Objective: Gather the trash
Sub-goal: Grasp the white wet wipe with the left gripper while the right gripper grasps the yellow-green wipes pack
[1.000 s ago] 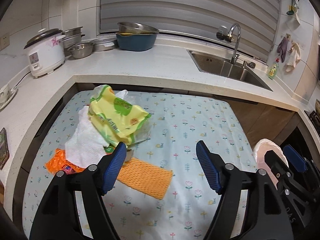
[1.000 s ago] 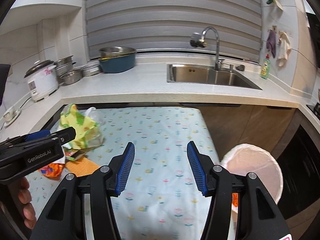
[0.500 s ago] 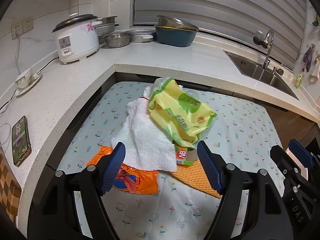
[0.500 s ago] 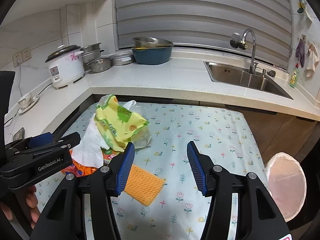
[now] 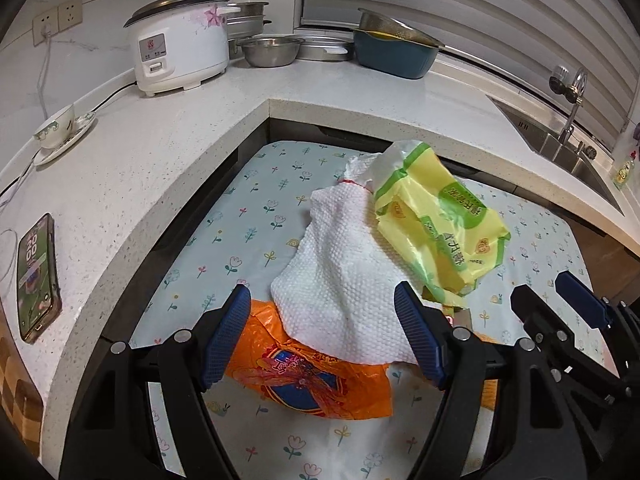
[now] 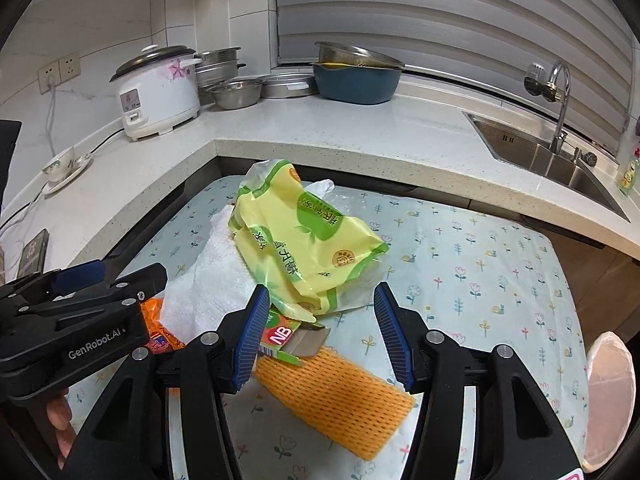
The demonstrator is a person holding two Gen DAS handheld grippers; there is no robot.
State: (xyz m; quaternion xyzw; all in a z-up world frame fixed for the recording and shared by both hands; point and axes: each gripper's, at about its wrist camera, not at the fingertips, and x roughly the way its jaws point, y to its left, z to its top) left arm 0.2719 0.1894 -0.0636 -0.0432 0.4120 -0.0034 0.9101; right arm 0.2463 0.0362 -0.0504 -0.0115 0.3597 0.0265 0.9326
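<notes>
A white L-shaped kitchen counter [image 5: 328,96] wraps around a lower table covered with a flower-print cloth [image 6: 480,264]; a rice cooker [image 5: 180,48] and steel bowls stand toward the counter's far left corner, a sink [image 6: 540,156] to the right. The trash lies heaped near the table's left edge: a yellow-green plastic bag [image 6: 304,240] on top, a white paper towel [image 5: 344,280] under it, an orange wrapper [image 5: 316,376] at the near left, a small red-green carton [image 6: 280,336] and an orange foam net [image 6: 336,388] toward the near edge. A lined bin [image 6: 610,396] sits off the table's right near corner.

The left gripper [image 5: 324,332] hangs spread wide over the paper towel and orange wrapper, holding nothing. The right gripper [image 6: 320,332] is likewise spread and empty, above the carton and the bag's near end.

The step in hand looks like the approach for a first pick. Next, each gripper would need to lower until its fingers straddle one soft piece, then pinch and lift it toward the bin.
</notes>
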